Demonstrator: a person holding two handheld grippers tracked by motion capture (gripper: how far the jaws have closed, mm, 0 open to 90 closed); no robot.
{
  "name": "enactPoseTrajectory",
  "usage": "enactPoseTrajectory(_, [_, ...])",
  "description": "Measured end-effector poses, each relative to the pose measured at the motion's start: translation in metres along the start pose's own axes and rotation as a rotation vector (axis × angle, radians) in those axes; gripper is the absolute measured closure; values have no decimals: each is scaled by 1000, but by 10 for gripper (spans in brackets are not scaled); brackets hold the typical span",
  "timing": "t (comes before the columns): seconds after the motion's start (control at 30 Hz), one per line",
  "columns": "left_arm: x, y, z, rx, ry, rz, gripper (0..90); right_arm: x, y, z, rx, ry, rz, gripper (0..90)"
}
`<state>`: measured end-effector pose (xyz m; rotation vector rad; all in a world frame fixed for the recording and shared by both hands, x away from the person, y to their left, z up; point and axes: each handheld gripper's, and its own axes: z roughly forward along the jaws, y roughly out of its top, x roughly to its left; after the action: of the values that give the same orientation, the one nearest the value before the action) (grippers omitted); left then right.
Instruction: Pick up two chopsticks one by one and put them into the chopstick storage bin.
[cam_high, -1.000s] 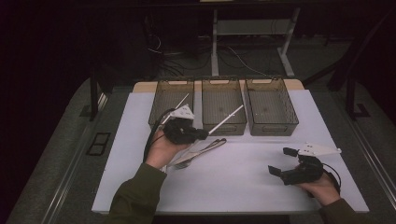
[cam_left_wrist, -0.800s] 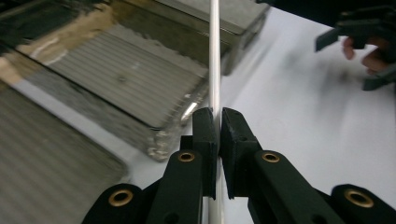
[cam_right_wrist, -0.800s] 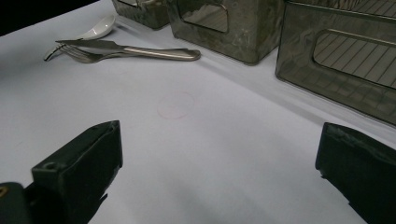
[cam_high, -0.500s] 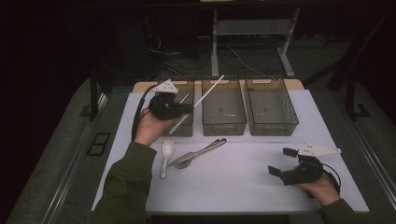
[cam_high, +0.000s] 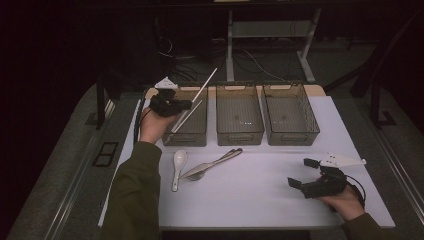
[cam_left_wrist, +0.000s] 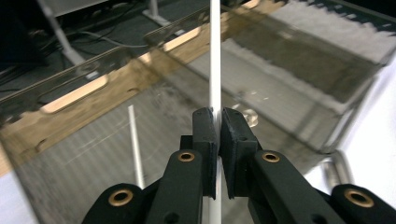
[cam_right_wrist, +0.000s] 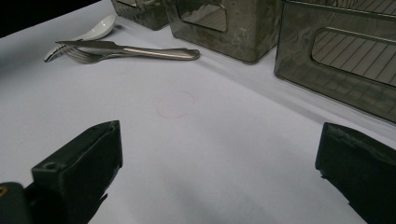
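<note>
White table (cam_high: 260, 200) with three bins: left tool (cam_high: 170, 106) grips one chopstick (cam_left_wrist: 215, 56) over the left bin (cam_high: 187, 136), where another lies (cam_left_wrist: 135, 144); spoon (cam_high: 178, 162), fork (cam_right_wrist: 81, 56), knife (cam_high: 220, 160) seemingly remain; right tool (cam_high: 306, 174) rests agape.

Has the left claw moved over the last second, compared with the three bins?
Yes. The left claw, shut on a white chopstick, has gone away from the person, from the cutlery to above the left bin.

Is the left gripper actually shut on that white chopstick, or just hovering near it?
Shut on it. The left gripper has both jaws pressed against the white chopstick, held above the leftmost bin.
</note>
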<state>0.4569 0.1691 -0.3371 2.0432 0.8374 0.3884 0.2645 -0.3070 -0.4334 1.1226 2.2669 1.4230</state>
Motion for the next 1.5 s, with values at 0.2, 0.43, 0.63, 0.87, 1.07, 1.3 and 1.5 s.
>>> enactPoseTrajectory(0.2, [14,-12,9,36,33,-29,839,0,0,0,2,-1,1,5])
enactPoseTrajectory(0.43, [23,-24,21,111,37,-52,839,0,0,0,0,-2,3,5])
enactPoseTrajectory(0.63, [25,-30,28,160,51,-55,839,0,0,-1,-1,-3,1,5])
enactPoseTrajectory(0.87, [27,-40,34,221,48,-73,838,0,0,-1,1,-3,4,5])
enactPoseTrajectory(1.07, [27,-43,38,242,45,-78,836,-1,0,-1,1,-3,5,5])
enactPoseTrajectory(1.3, [25,-43,43,263,44,-70,829,-1,0,-1,-1,-4,5,5])
enactPoseTrajectory(1.5, [26,-43,40,245,43,-82,822,-1,0,-2,-2,-4,2,5])
